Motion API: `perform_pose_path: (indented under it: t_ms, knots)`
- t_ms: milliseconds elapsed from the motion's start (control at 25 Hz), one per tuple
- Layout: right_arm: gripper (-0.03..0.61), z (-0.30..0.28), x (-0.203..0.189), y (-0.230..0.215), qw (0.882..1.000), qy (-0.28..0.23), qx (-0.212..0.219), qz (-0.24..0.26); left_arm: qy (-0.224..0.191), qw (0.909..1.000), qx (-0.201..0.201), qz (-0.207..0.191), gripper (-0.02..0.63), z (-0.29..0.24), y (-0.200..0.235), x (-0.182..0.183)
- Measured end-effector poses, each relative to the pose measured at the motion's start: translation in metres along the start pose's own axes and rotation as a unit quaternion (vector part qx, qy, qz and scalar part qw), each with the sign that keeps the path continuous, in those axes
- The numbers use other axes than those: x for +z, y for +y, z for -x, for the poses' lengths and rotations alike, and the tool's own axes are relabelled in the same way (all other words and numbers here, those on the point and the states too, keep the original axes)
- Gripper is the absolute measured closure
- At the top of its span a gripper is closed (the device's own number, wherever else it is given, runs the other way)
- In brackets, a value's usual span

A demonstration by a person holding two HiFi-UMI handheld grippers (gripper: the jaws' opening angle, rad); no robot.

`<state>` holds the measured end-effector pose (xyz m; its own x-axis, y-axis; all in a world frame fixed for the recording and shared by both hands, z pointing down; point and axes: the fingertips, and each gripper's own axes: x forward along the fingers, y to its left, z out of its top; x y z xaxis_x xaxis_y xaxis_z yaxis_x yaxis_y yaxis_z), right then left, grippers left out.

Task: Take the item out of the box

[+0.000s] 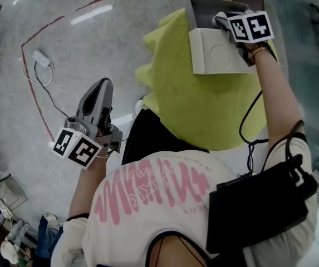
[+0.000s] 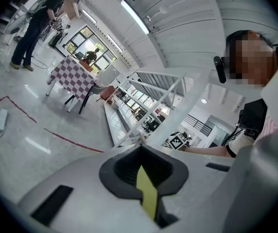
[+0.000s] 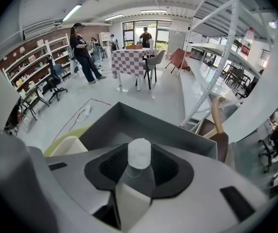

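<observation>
A clear bottle with a white cap (image 3: 139, 153) stands between the jaws of my right gripper (image 3: 139, 165), which is shut on it just below the cap. Behind it is the open grey box (image 3: 143, 123). In the head view the right gripper (image 1: 220, 20) reaches down into the grey box (image 1: 201, 10) on the yellow-green cloth (image 1: 204, 104); the bottle is hidden there. My left gripper (image 1: 104, 85) hangs over the floor to the left of the table, far from the box. Its jaws (image 2: 141, 152) stand together, holding nothing.
A white square lid or tray (image 1: 217, 52) lies against the box's near side. On the floor are a power strip with its cable (image 1: 41, 58) and a red tape line (image 1: 31, 88). A wooden chair (image 3: 219, 115), metal shelving (image 3: 228, 47), a checkered table (image 3: 134, 59) and a standing person (image 3: 83, 52) are behind.
</observation>
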<state>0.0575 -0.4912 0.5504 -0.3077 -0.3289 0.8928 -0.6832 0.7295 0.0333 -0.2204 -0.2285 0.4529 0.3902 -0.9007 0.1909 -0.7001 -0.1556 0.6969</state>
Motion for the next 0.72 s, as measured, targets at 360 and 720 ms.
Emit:
perform_pose_path:
  t_ms: [360,720]
  knots:
    - [0.434,0.006,0.001,0.002,0.999,-0.023,-0.013,-0.041,-0.021,0.9996,0.013,-0.016,0.606,0.035,-0.013,0.020]
    - [0.436,0.044,0.019,0.006,0.985,-0.111,0.000,-0.132,-0.039,0.9989,0.014,-0.021,0.606,0.061,-0.028,0.030]
